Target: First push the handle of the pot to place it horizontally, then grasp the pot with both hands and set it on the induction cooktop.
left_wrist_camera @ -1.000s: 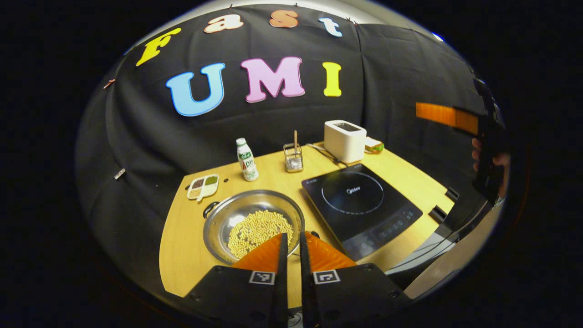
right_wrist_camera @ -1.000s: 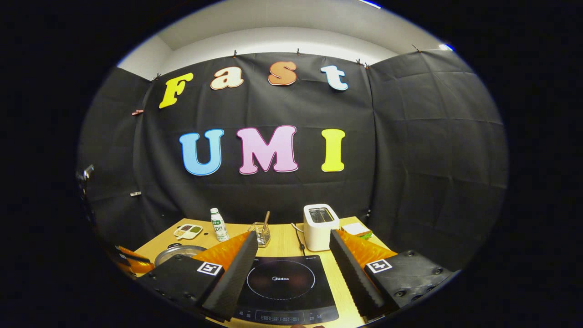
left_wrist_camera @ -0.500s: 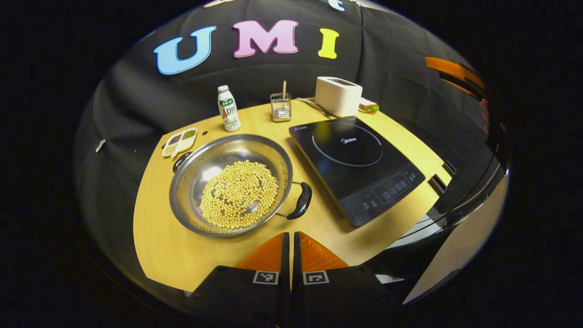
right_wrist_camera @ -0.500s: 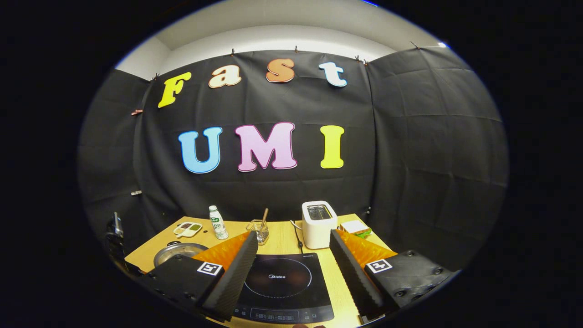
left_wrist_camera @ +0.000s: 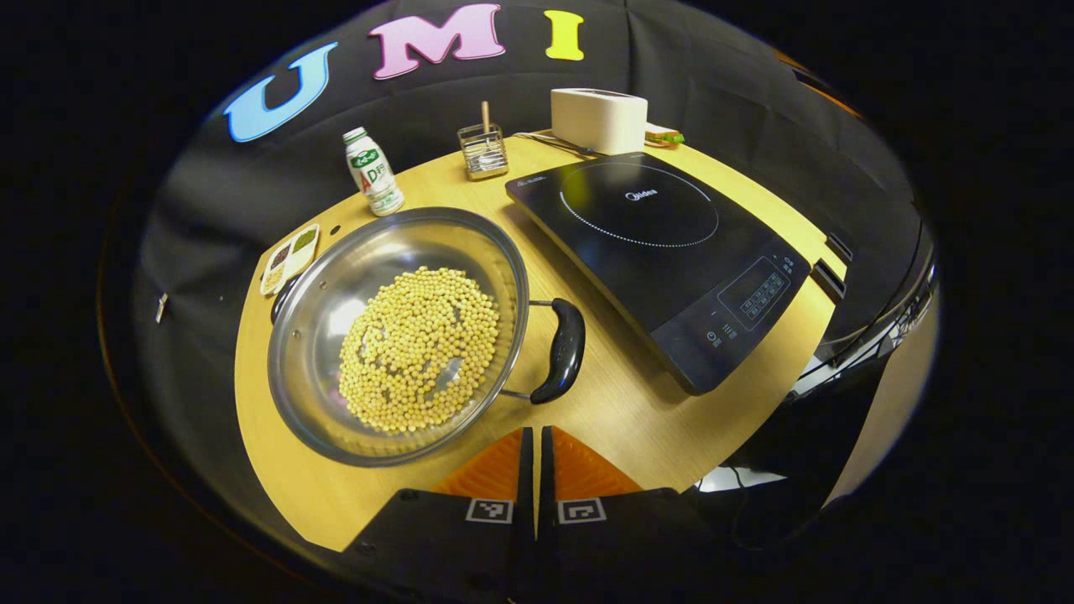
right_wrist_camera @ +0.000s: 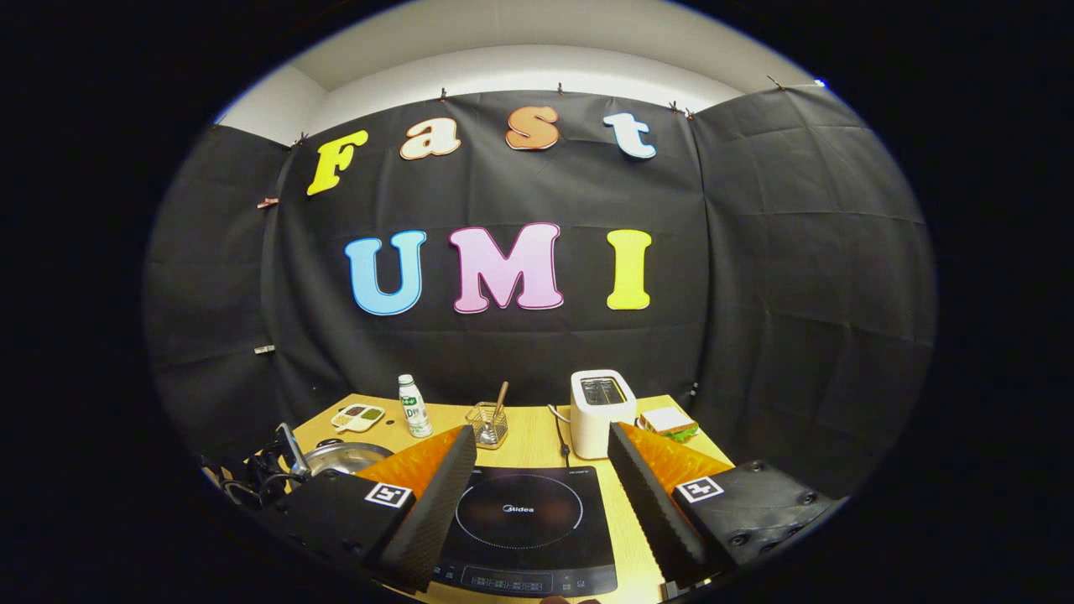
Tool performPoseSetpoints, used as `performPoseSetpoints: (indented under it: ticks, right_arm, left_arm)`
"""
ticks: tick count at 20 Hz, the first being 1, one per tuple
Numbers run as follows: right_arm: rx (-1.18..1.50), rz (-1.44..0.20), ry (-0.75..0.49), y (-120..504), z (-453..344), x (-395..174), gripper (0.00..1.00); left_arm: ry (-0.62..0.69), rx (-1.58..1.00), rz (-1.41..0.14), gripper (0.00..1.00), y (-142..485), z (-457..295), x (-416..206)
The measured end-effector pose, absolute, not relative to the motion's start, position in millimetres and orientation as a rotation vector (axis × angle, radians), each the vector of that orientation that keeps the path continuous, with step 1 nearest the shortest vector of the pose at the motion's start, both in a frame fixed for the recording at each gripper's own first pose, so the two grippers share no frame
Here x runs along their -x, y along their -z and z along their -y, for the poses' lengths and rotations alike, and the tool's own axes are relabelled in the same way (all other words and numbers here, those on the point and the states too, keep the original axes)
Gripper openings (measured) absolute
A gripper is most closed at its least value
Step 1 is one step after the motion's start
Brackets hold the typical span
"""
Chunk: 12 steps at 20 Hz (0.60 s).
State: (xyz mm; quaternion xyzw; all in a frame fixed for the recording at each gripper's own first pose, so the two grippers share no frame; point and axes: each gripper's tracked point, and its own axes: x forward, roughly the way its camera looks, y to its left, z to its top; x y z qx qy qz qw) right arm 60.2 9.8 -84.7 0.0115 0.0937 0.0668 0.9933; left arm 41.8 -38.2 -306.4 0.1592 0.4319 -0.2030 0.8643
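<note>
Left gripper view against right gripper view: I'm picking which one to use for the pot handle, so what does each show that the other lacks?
The left gripper view alone shows the pot's inside, its beans, and the near black handle, with the left gripper shut just before it. The right gripper view alone shows the right gripper open above the induction cooktop and looks into the toaster's slot. Both share the cooktop, toaster, bottle, utensil holder, sandwich, divided dish, and table.
</note>
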Motion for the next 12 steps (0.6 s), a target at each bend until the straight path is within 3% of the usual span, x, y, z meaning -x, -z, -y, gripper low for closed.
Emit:
performPoseSetpoints:
  ticks: [12]
  right_arm:
    - [-0.050,-0.200,-0.044,85,30,-71,0.98]
  left_arm:
    - [0.427,-0.234,-0.914,0.05,311,68,-74]
